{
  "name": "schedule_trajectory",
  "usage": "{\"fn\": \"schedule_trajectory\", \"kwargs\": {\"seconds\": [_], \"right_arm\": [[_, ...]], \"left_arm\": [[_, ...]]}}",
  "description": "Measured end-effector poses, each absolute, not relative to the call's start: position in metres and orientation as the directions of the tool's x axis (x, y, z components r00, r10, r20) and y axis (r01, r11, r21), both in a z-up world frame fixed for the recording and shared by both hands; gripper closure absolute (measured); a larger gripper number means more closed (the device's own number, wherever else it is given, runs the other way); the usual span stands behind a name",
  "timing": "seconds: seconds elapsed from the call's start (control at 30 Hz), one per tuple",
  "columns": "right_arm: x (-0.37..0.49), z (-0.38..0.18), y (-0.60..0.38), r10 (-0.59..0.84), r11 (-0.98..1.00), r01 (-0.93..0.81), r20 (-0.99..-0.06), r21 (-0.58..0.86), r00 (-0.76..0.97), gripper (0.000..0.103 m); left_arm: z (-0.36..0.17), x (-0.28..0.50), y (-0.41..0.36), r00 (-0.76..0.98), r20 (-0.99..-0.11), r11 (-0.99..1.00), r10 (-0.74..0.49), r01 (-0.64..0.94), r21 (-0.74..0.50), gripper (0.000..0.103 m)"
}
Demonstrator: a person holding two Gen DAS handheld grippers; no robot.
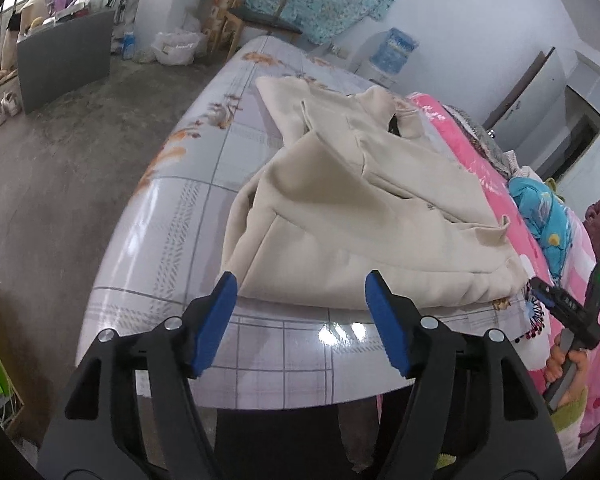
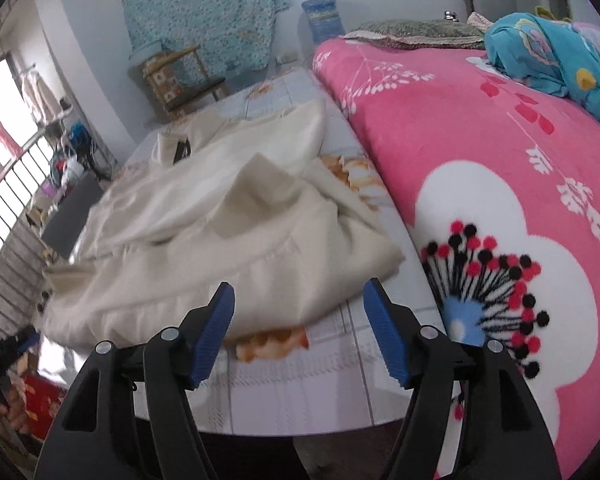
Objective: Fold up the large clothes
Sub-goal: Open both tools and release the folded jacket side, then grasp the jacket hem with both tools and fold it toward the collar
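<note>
Two grippers hang over the near edge of a glossy checked mat [image 1: 204, 216], each with its blue pads spread apart and nothing between them. No earlier view is here to compare with.

In the left wrist view, at nine o'clock lies bare grey floor, with a pair of white shoes [image 1: 0, 109] near the ten o'clock rim and a dark grey panel [image 1: 66, 56] just beyond them. The left gripper [image 1: 301, 292] fills the six o'clock foreground; its tips stand just short of the cream garment [image 1: 352, 216], and no pad touches the cloth. The garment is folded over itself into a thick bundle lying from the centre up toward twelve o'clock, collar end farthest away. At one o'clock a blue water bottle [image 1: 394, 50] stands by the wall. At three o'clock a pink floral blanket [image 1: 472, 160] runs beside the mat, with a turquoise bundle [image 1: 544, 216] on it — and at four o'clock the other gripper shows, gripped by a hand [image 1: 568, 364].

In the right wrist view, a railing [image 2: 8, 216] sits at nine o'clock. The garment [image 2: 204, 248] lies from centre toward ten o'clock, blurred, just beyond the right gripper [image 2: 299, 295], whose parted tips clear its hem. A wooden chair [image 2: 184, 80] stands at eleven o'clock; the blanket [image 2: 480, 140] fills three o'clock.
</note>
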State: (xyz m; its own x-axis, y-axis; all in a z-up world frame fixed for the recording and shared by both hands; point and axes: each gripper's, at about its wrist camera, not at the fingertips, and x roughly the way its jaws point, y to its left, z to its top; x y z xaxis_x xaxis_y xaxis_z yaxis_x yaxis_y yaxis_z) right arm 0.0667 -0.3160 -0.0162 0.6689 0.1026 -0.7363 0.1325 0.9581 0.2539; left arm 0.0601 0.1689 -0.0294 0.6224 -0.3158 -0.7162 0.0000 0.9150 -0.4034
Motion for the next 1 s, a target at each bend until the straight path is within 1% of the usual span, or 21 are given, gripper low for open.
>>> {"fn": "schedule_trajectory", "kwargs": {"seconds": [0.17, 0.27, 0.37, 0.43, 0.5, 0.53, 0.57, 0.63, 0.67, 0.7, 0.73, 0.77, 0.8, 0.83, 0.9, 1.0], "right_arm": [[0.074, -0.020, -0.311, 0.070, 0.968, 0.134, -0.743, 0.211, 0.666, 0.037], [0.084, -0.023, -0.315, 0.030, 0.969, 0.161, -0.738, 0.187, 0.674, 0.038], [0.097, -0.028, -0.319, -0.002, 0.971, 0.177, -0.735, 0.160, 0.678, 0.037], [0.106, -0.031, -0.316, -0.029, 0.979, 0.167, -0.732, 0.116, 0.681, 0.038], [0.114, -0.034, -0.308, -0.081, 0.988, 0.153, -0.735, 0.032, 0.673, 0.038], [0.116, -0.035, -0.304, -0.103, 0.989, 0.146, -0.736, -0.006, 0.669, 0.038], [0.118, -0.037, -0.299, -0.130, 0.989, 0.138, -0.737, -0.051, 0.664, 0.038], [0.118, -0.039, -0.295, -0.160, 0.987, 0.128, -0.734, -0.100, 0.660, 0.041], [0.118, -0.041, -0.292, -0.178, 0.984, 0.122, -0.735, -0.129, 0.654, 0.042], [0.119, -0.042, -0.291, -0.194, 0.981, 0.119, -0.737, -0.153, 0.647, 0.046], [0.120, -0.044, -0.288, -0.217, 0.976, 0.116, -0.738, -0.186, 0.639, 0.054], [0.120, -0.045, -0.287, -0.239, 0.970, 0.118, -0.734, -0.214, 0.636, 0.058], [0.121, -0.045, -0.286, -0.262, 0.963, 0.121, -0.730, -0.241, 0.631, 0.069], [0.121, -0.045, -0.286, -0.273, 0.959, 0.123, -0.727, -0.253, 0.630, 0.082], [0.119, -0.039, -0.290, -0.255, 0.965, 0.125, -0.734, -0.228, 0.630, 0.093], [0.109, -0.028, -0.292, -0.240, 0.970, 0.131, -0.734, -0.205, 0.635, 0.095]], "left_arm": [[-0.039, 0.071, 0.165, 0.619, -0.740, 0.929, -0.262, -0.047, -0.368, 0.040], [-0.044, 0.080, 0.165, 0.615, -0.765, 0.945, -0.193, -0.094, -0.314, 0.041], [-0.049, 0.086, 0.166, 0.599, -0.784, 0.949, -0.165, -0.121, -0.293, 0.041], [-0.048, 0.088, 0.158, 0.604, -0.788, 0.965, -0.119, -0.117, -0.235, 0.041], [-0.050, 0.087, 0.149, 0.610, -0.789, 0.979, -0.071, -0.107, -0.171, 0.049], [-0.050, 0.086, 0.145, 0.615, -0.787, 0.984, -0.051, -0.103, -0.144, 0.050], [-0.050, 0.085, 0.142, 0.618, -0.785, 0.987, -0.035, -0.100, -0.123, 0.053], [-0.051, 0.082, 0.137, 0.626, -0.780, 0.992, -0.002, -0.097, -0.081, 0.058], [-0.051, 0.081, 0.137, 0.630, -0.777, 0.992, 0.004, -0.098, -0.074, 0.063], [-0.050, 0.081, 0.137, 0.632, -0.775, 0.993, 0.011, -0.100, -0.067, 0.070], [-0.050, 0.081, 0.138, 0.635, -0.772, 0.993, 0.009, -0.095, -0.067, 0.073], [-0.049, 0.080, 0.139, 0.640, -0.768, 0.993, -0.005, -0.088, -0.081, 0.080], [-0.048, 0.079, 0.141, 0.643, -0.766, 0.992, -0.018, -0.085, -0.095, 0.084], [-0.047, 0.078, 0.142, 0.646, -0.763, 0.991, -0.021, -0.085, -0.099, 0.085], [-0.043, 0.076, 0.139, 0.655, -0.756, 0.994, -0.016, -0.073, -0.085, 0.088], [-0.032, 0.070, 0.136, 0.672, -0.740, 0.996, -0.023, -0.047, -0.074, 0.090]]}}
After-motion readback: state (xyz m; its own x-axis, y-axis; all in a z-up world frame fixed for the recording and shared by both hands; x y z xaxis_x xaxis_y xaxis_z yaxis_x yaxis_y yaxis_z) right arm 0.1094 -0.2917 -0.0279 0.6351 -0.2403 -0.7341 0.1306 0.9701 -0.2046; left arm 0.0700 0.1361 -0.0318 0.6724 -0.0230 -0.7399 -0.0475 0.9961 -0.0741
